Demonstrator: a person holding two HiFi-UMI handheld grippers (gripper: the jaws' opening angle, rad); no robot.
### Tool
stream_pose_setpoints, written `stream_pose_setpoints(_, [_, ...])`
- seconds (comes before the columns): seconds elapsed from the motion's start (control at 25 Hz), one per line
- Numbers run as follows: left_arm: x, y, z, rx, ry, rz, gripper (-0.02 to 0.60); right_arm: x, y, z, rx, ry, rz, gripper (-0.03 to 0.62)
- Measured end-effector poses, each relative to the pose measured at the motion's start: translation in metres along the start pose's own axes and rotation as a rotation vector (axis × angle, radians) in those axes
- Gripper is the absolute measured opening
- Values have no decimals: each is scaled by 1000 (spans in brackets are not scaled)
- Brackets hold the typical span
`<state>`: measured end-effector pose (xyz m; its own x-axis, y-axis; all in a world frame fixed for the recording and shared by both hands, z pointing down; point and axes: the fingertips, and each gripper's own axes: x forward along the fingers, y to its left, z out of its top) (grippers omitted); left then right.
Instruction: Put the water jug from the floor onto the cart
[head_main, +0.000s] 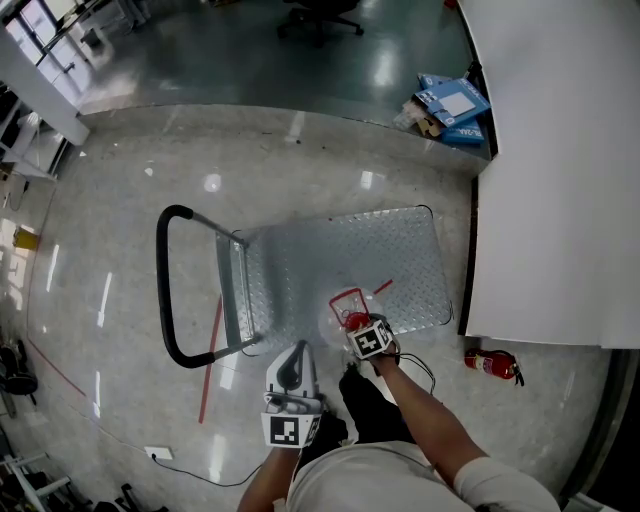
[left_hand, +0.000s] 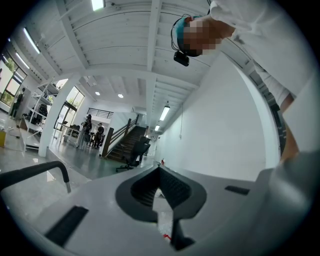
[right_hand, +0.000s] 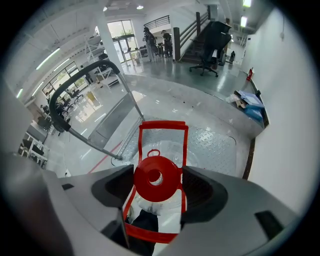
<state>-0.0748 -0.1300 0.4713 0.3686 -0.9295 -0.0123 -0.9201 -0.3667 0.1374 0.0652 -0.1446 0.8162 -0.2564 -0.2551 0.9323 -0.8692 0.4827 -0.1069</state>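
The right gripper (right_hand: 157, 172) is clamped on the top of the water jug (head_main: 343, 306), its jaws pressing in from both sides at the red cap (right_hand: 155, 179), with the red carrying handle (right_hand: 163, 126) standing up around it. The clear jug is over the near edge of the cart (head_main: 340, 255), above the ribbed metal deck (whether it rests on the deck or hangs just above it cannot be told). The cart's black push bar (head_main: 163, 290) is at the far left end. The left gripper (left_hand: 161, 172) is clenched on nothing, its jaws meeting at the tips, held low beside the person's body and angled up toward the hall. A fire extinguisher (head_main: 490, 362) lies on the floor by the white wall.
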Motion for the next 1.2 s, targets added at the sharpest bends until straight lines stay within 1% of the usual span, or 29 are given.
stream_pose_setpoints(0.24, [-3, -4, 3, -1, -12, -8, 3, -21, -11, 7, 27, -63, -25, 302])
stream_pose_setpoints(0.44, [-10, -9, 10, -4, -26, -17, 3, -55, -15, 19, 50, -172, -59, 299])
stream_pose_setpoints(0.48, [-11, -9, 11, -4, -30, -19, 3, -64, -14, 23, 53, -203, -67, 286])
stream_pose_setpoints(0.52, [-13, -10, 13, -3, -33, -21, 3, -73, -13, 27, 54, -237, -80, 255])
stream_pose_setpoints(0.6, [-18, -13, 16, 3, -37, -26, 3, -94, -10, 34, 43, -314, -119, 152])
stream_pose_setpoints(0.64, [-22, -14, 18, 6, -40, -30, 3, -105, -7, 36, 32, -351, -140, 113])
stream_pose_setpoints(0.76, [-34, -18, 26, 11, -55, -38, 3, -134, 4, 42, -1, -446, -187, 47])
stream_pose_setpoints(0.84, [-47, -22, 31, 12, -62, -44, 3, -150, 13, 40, -2, -493, -203, 16])
stream_pose_setpoints(1.0, [-79, -30, 38, 16, -72, -53, 3, -187, 33, 33, 7, -602, -220, 11])
stream_pose_setpoints(1.2, [-122, -40, 47, 14, -88, -65, 3, -249, 64, 19, 50, -747, -239, 11])
